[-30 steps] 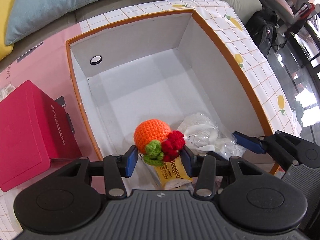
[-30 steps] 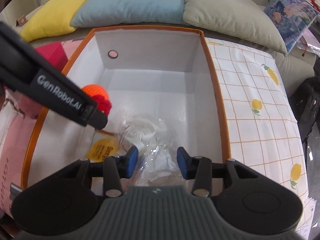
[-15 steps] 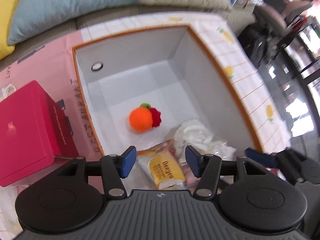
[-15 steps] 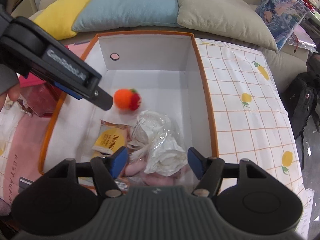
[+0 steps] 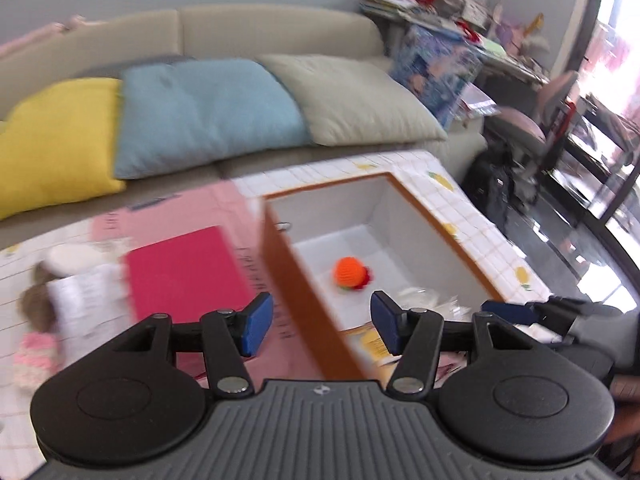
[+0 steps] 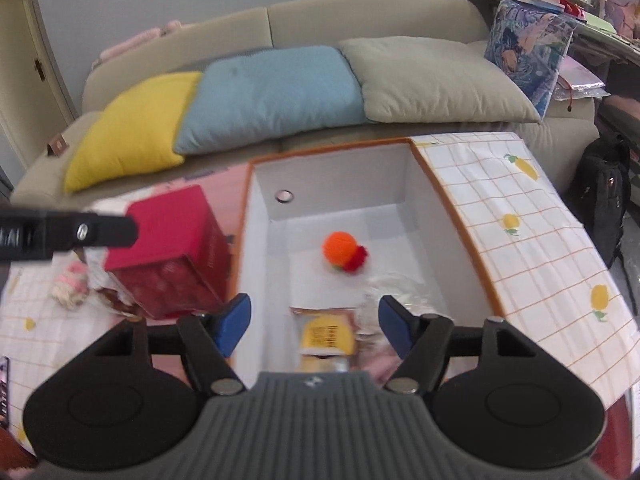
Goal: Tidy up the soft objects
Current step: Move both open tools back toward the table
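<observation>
Both grippers are higher up now than a moment ago, and much more of the room shows. Before, the left gripper [image 5: 322,322] had the orange knitted toy [image 5: 349,274] right between its blue pads. Now the toy lies by itself on the white floor of the box [image 6: 448,208], about in the middle, with its red and green bits on the near right side. Nothing touches it.

The left gripper's fingers are spread wide and hold nothing. Through the gap between them you see the box's orange left wall and the pink cloth [image 5: 192,208] beside it. The right gripper [image 6: 316,320] has its fingers spread wide too, and they are empty. It hangs over the near end of the box. Below it lie a yellow snack packet [image 6: 326,334] and some crinkly clear plastic [image 6: 394,284], both on the box floor at the near end. The orange toy is a bit farther back than these.

A red case [image 6: 172,248] sits just left of the box, outside it. A small pink and white soft toy [image 6: 70,284] lies farther left on the checked cloth [image 6: 532,248], well apart from the box. In the left view that side is blurry. Behind the table is a beige sofa [image 6: 360,20] with a yellow cushion [image 6: 128,128], a blue cushion [image 6: 272,92] and a grey cushion [image 6: 436,80] in a row.
</observation>
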`<state>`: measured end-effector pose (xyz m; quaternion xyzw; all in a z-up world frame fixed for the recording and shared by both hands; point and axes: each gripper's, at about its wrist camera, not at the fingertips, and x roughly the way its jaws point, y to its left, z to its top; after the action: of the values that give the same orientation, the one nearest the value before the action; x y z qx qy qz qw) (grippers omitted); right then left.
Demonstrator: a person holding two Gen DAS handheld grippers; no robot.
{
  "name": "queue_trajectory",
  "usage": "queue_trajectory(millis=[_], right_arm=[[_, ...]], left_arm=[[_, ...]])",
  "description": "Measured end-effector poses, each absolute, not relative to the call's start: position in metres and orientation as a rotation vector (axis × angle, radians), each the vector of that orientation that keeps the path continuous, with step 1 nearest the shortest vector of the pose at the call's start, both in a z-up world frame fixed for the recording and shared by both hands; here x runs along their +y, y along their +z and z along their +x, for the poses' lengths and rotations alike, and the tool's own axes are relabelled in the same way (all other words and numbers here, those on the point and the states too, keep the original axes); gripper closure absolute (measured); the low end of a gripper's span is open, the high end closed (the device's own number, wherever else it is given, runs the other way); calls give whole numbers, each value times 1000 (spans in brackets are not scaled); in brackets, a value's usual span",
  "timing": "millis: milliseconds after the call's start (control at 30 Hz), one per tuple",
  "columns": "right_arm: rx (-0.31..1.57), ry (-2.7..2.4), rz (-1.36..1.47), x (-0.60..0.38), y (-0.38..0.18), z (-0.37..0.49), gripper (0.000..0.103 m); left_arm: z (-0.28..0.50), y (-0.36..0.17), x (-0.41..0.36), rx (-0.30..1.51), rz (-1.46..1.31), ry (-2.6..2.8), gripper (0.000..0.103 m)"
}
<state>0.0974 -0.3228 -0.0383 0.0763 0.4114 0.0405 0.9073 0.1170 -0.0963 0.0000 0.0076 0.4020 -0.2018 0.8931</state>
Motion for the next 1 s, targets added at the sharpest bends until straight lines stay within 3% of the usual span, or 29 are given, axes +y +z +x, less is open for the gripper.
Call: queue_trajectory(millis=[467,1000], right_arm=[[804,214,184,-217,-34,60,33],[867,355,28,-124,-49,57,33]], left_arm=[[28,-31,42,782,-138,-52,37],[3,-67,103,787,-166,47,37]])
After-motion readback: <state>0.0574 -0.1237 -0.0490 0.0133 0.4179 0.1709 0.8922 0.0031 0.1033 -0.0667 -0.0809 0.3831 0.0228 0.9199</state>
